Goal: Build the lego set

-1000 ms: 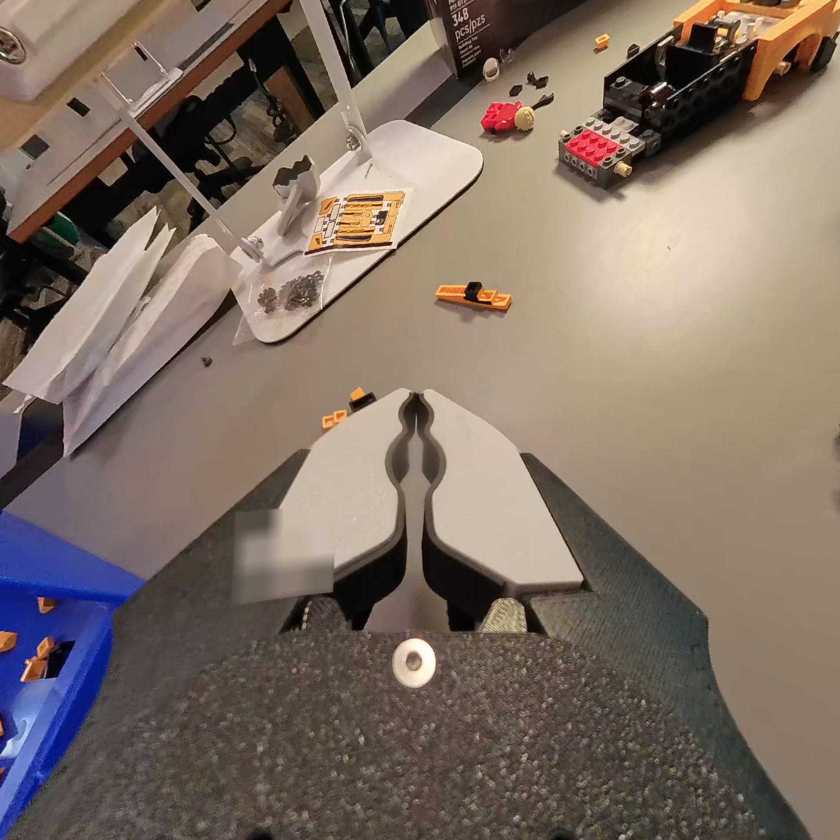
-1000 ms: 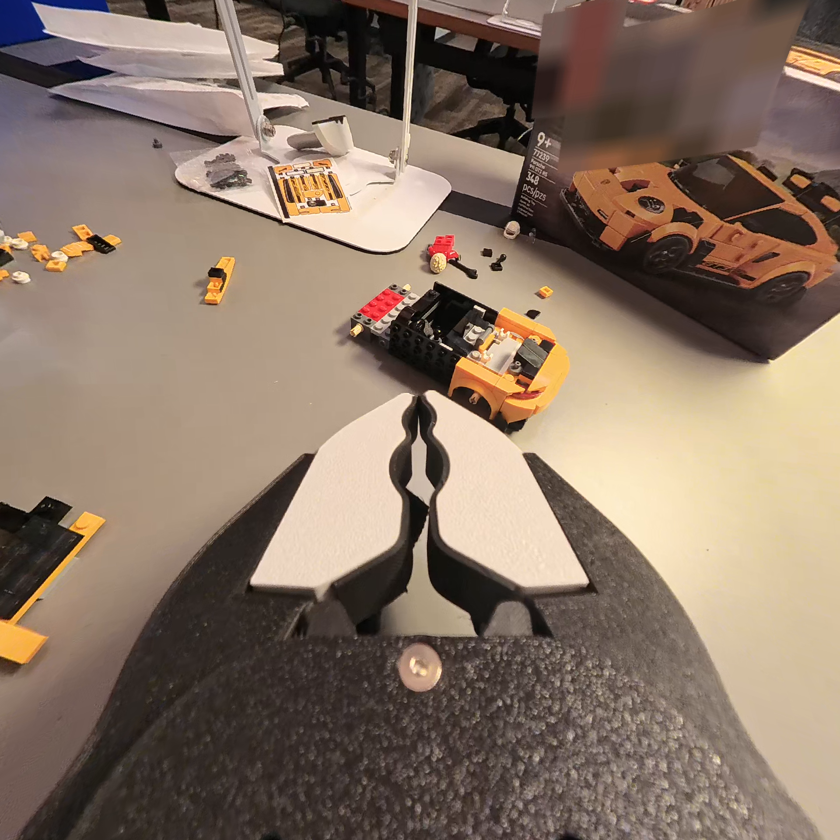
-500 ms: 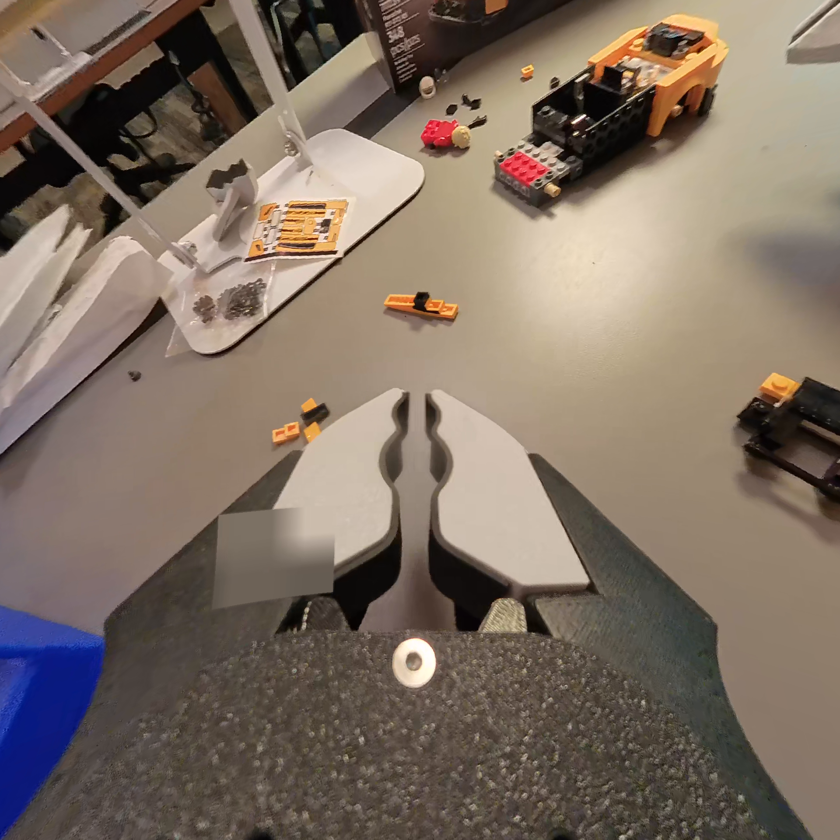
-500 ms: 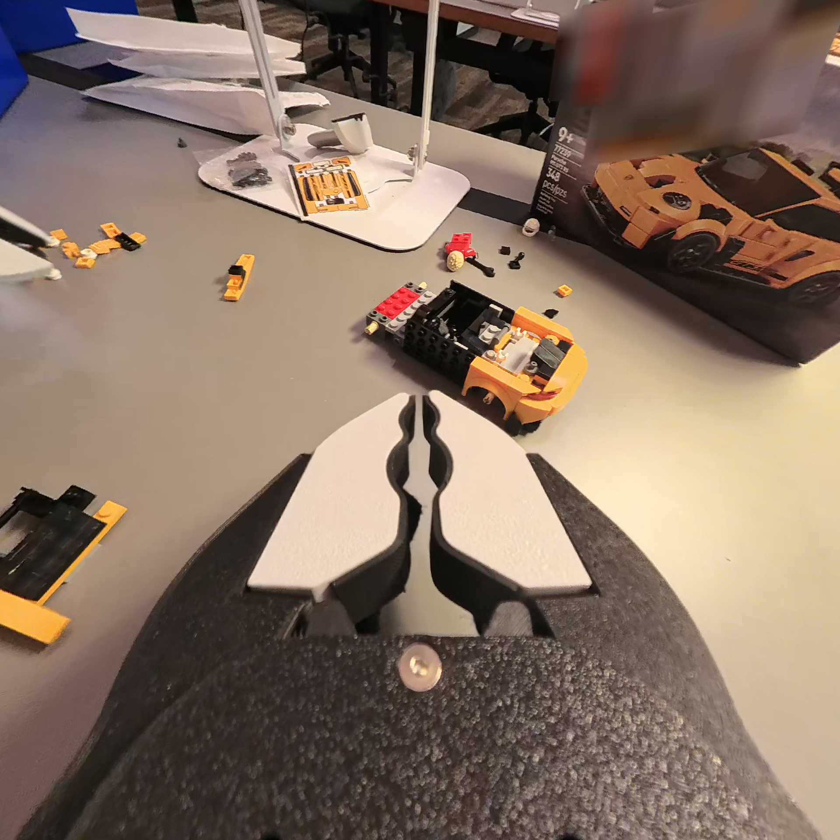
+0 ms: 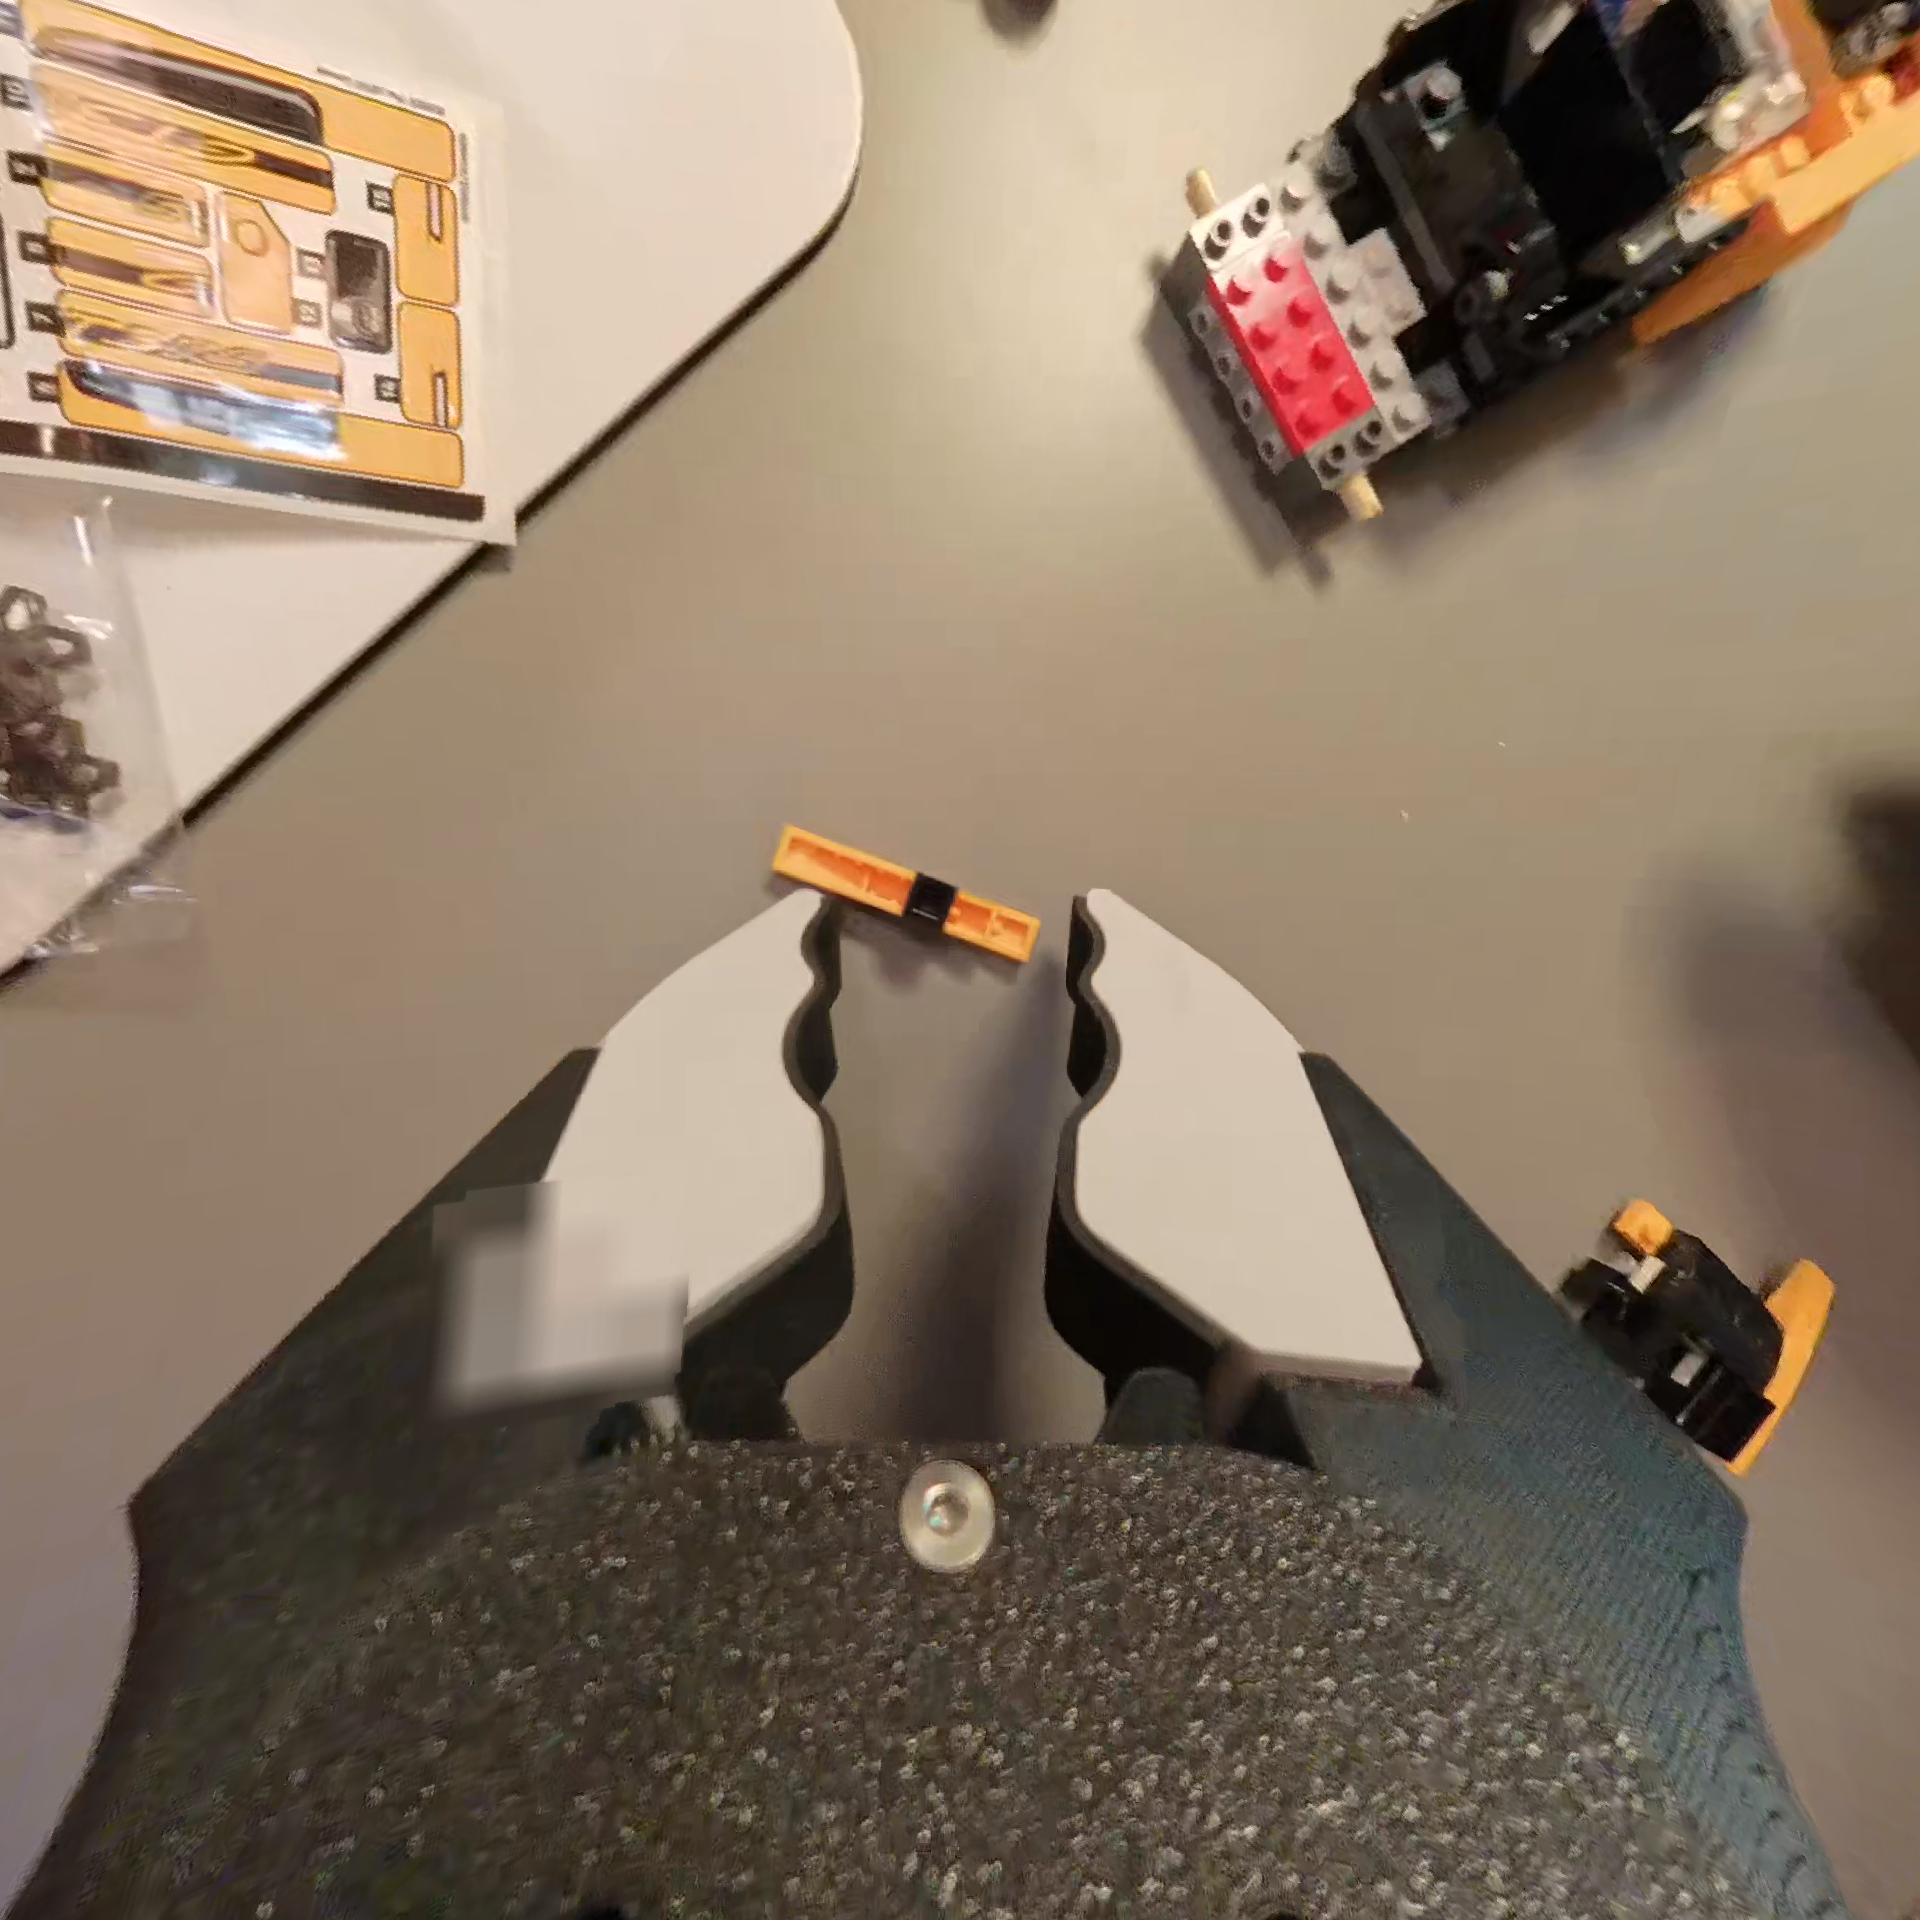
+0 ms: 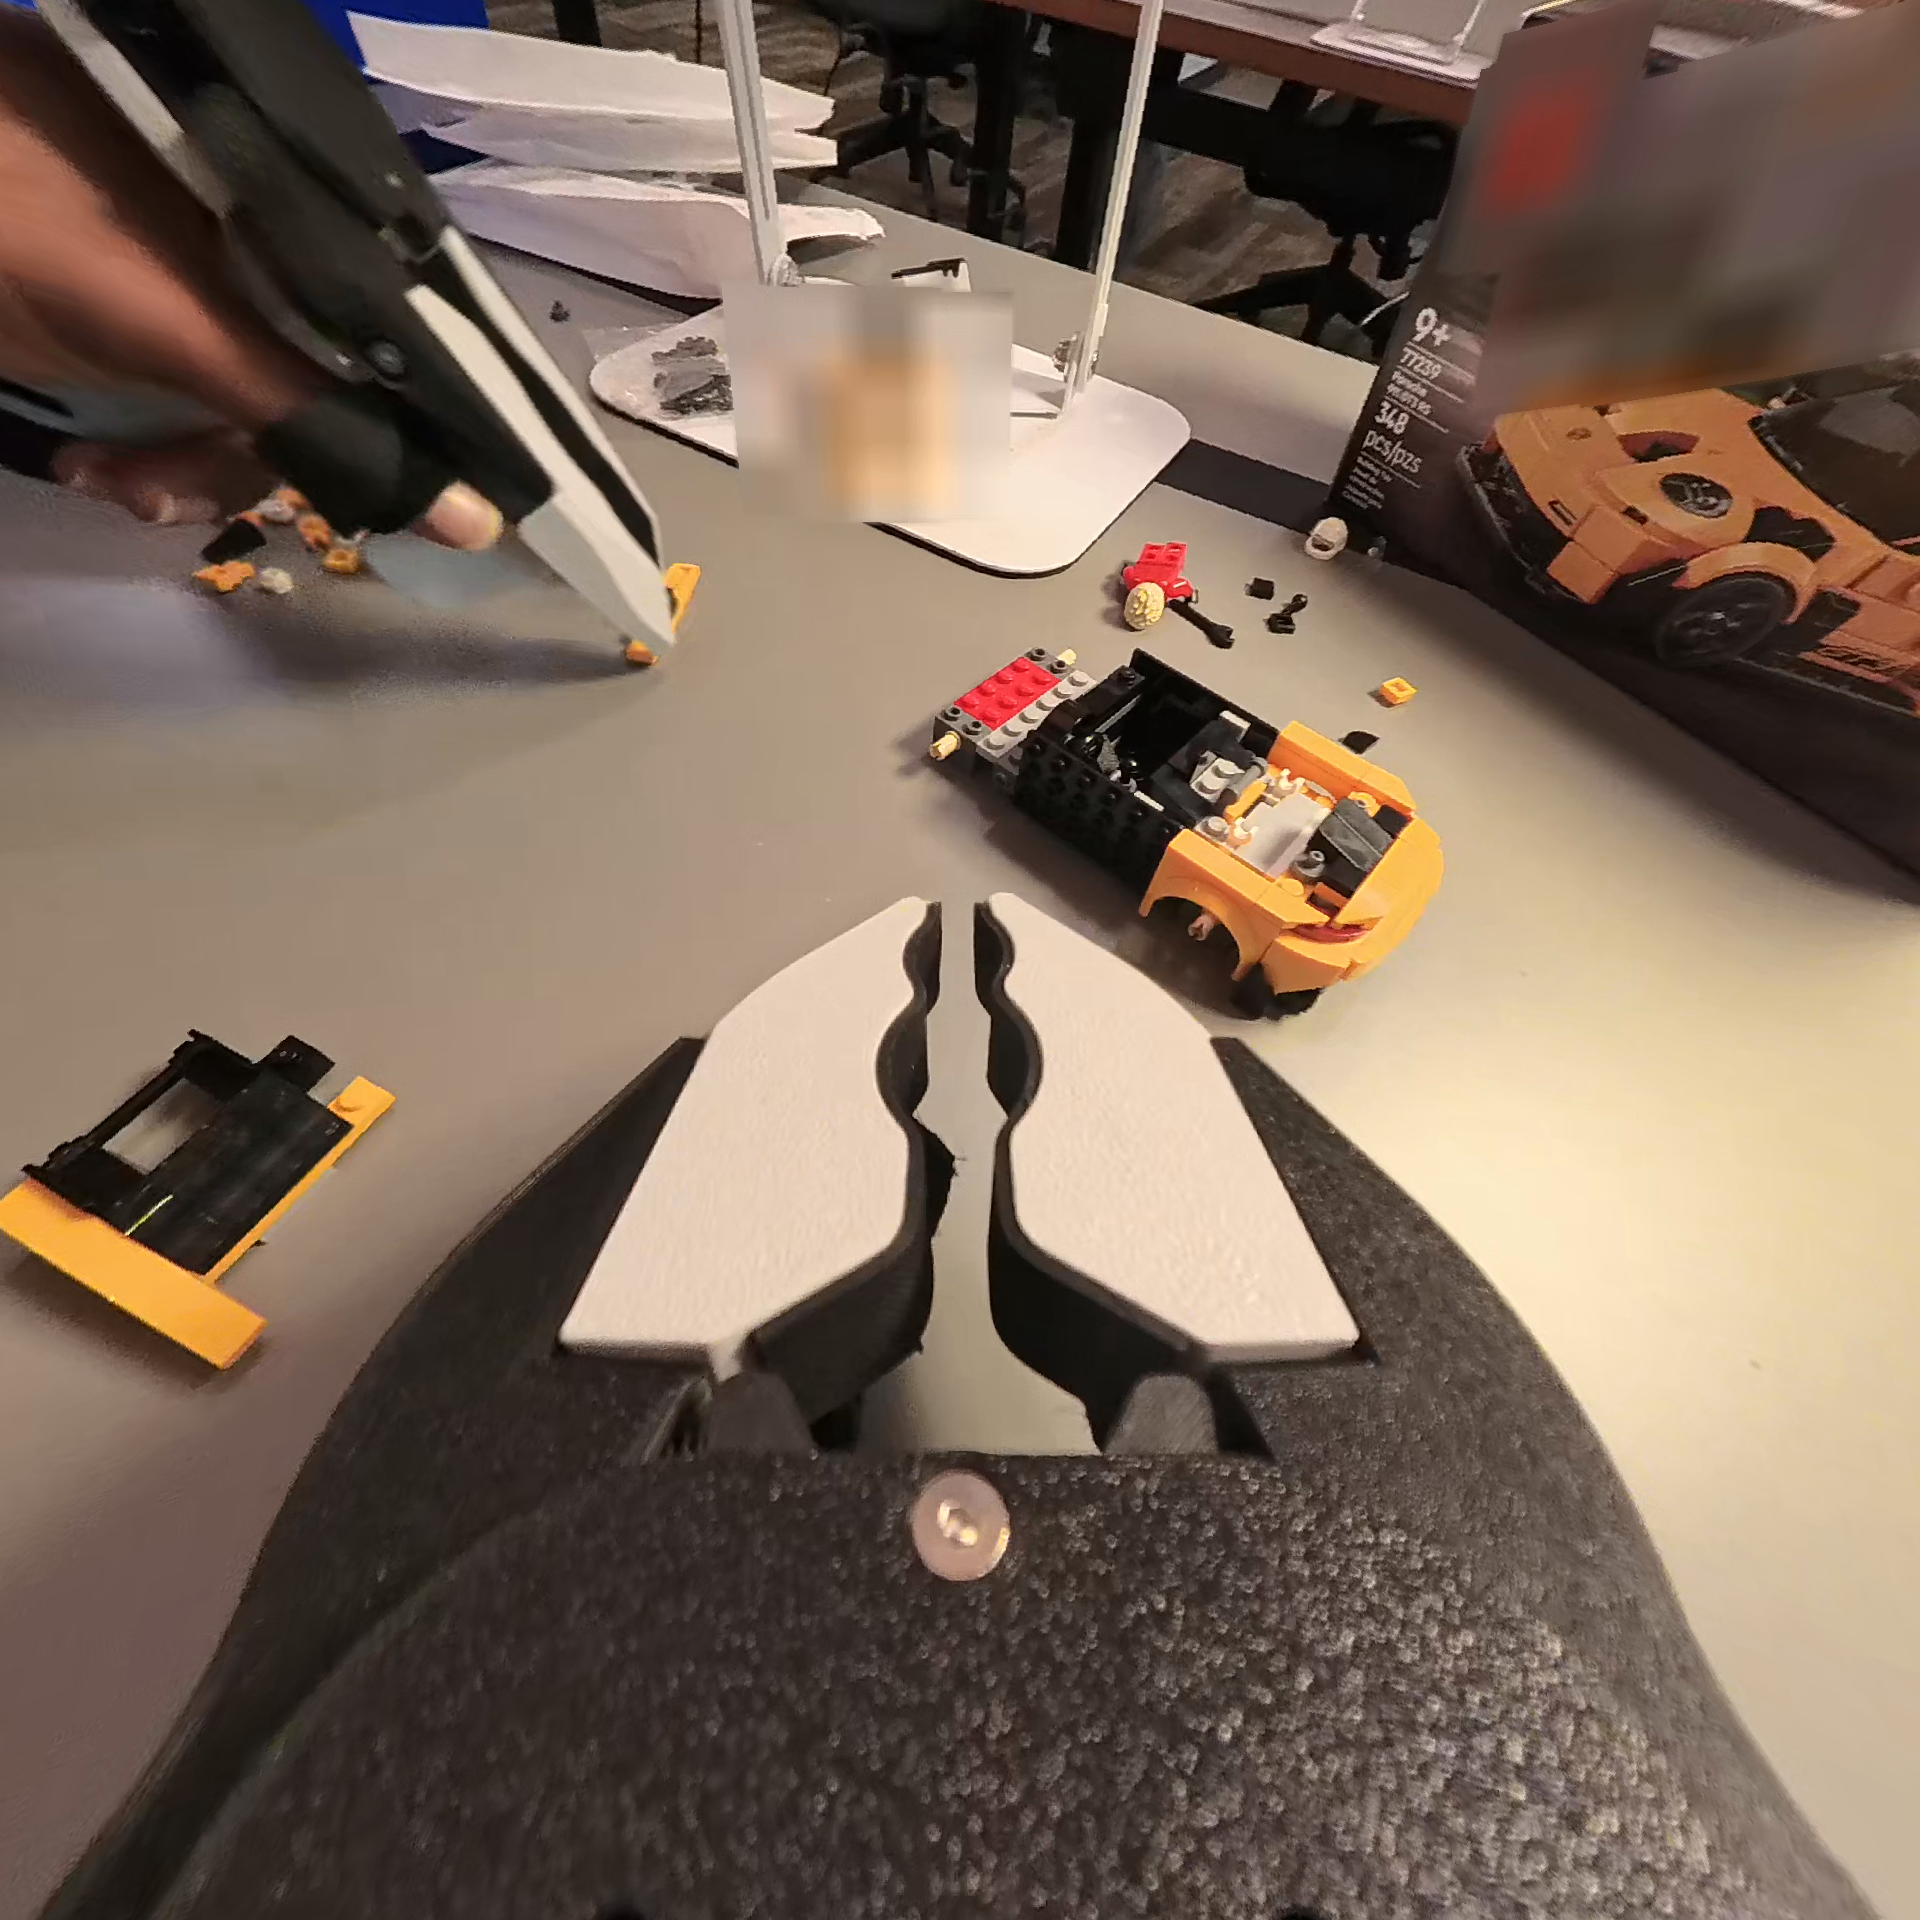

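An orange strip with a black clip (image 5: 904,896) lies flat on the grey table. My left gripper (image 5: 951,920) is open and low over it, one fingertip at each side of the strip's near edge. In the right wrist view the left gripper (image 6: 644,613) is tilted down at the far left, with the strip's ends (image 6: 681,587) showing past its tip. The partly built orange and black car (image 6: 1195,810) stands just ahead and right of my right gripper (image 6: 958,914). That gripper is empty, with only a narrow gap between its jaws. The car (image 5: 1455,239) also shows in the left wrist view.
A black and orange panel assembly (image 6: 197,1174) lies at the left, also in the left wrist view (image 5: 1694,1340). A white stand base (image 5: 644,156) holds a sticker sheet (image 5: 239,281) and a bag of black parts (image 5: 52,707). The set's box (image 6: 1714,499), a red minifigure part (image 6: 1158,582) and small loose pieces (image 6: 281,540) lie farther back. Across from one pair of fingers to the other is roughly 15 centimeters.
My left gripper has moved forward and down to the orange strip and has opened. My right gripper has stayed near the car, its jaws a hair wider apart.
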### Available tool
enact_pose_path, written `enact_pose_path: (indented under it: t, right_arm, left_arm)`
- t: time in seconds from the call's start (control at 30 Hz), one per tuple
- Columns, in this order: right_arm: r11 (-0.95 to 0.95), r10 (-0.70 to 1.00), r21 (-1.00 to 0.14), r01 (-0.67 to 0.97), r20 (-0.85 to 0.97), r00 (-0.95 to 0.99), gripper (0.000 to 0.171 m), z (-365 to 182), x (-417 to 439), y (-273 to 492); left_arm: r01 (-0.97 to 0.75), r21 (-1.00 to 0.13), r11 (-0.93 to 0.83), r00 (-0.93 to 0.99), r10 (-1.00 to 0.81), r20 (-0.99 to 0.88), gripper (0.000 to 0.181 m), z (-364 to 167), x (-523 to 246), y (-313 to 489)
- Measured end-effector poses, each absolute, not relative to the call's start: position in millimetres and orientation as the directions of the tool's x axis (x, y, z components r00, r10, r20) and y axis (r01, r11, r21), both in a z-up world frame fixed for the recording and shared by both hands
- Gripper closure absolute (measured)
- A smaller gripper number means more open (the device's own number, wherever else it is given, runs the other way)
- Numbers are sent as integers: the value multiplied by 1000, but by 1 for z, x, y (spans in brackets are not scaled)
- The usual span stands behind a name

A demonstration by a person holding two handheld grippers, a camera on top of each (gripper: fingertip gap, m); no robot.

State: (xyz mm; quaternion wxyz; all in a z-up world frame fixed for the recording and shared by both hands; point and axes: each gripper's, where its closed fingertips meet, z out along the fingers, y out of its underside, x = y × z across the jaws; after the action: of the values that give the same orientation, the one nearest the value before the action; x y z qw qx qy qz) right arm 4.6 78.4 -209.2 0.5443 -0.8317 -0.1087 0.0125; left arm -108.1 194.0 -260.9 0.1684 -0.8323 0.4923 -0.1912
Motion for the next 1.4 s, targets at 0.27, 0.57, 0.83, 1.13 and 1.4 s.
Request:
enact_pose_path:
  t: [0.27, 0.57, 0.83, 1.13, 1.4]
  right_arm:
    - [-366, 240, -915, 167, 81, 967, 166, -203, -3, 74]
    - [-21, 520, -943, 333, 274, 809, 155, -164, -71, 45]
    - [41, 847, -978, 204, 142, 512, 140, -154, -125, -2]
    - [118, 919, -909, 400, 253, 303, 150, -162, -142, -22]
    - [-98, 945, -959, 267, -5, 328, 171, -154, -132, -21]
  left_arm:
    - [-845, -428, -321, 350, -937, 11, 174, -262, -111, 192]
    - [-575, -597, -559, -77, -690, 720, 173, -175, -90, 38]
    - [-569, -514, -642, -300, -420, 856, 174, -165, -123, -13]
    - [-736, -485, -472, -359, -335, 871, 174, -172, -135, -43]
    - [-655, -577, -488, -409, -414, 814, 169, -158, -134, -28]
